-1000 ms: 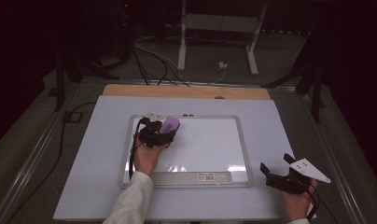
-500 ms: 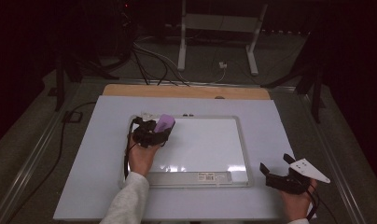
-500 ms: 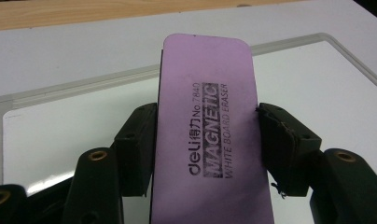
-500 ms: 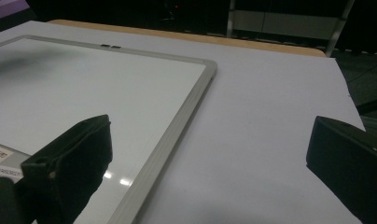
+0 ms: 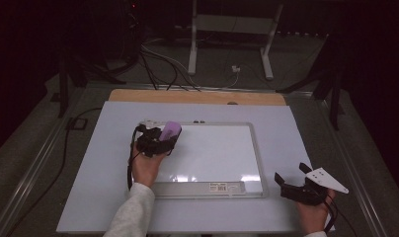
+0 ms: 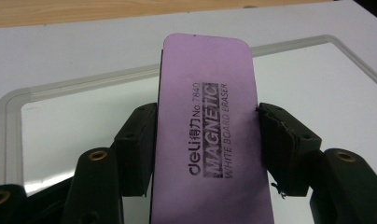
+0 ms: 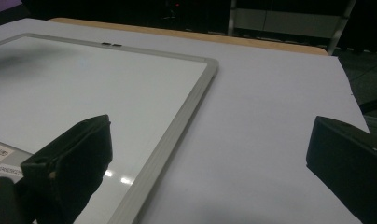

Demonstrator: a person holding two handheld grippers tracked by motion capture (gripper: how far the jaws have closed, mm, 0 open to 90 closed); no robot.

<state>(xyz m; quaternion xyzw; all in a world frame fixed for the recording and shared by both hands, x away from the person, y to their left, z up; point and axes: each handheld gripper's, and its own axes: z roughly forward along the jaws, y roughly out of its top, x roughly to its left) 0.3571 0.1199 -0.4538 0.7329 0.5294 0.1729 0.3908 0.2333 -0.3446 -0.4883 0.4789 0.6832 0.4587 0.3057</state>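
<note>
The whiteboard surface lies bare and flat, open to passage except at its far left corner, where the left gripper holds a purple eraser. The right gripper sits off the board's near right corner, over open table.

In the left gripper view the purple eraser ran off the bottom edge, and it hid the whiteboard behind it. In the high view, the label on the whiteboard frame was too small to read.
</note>
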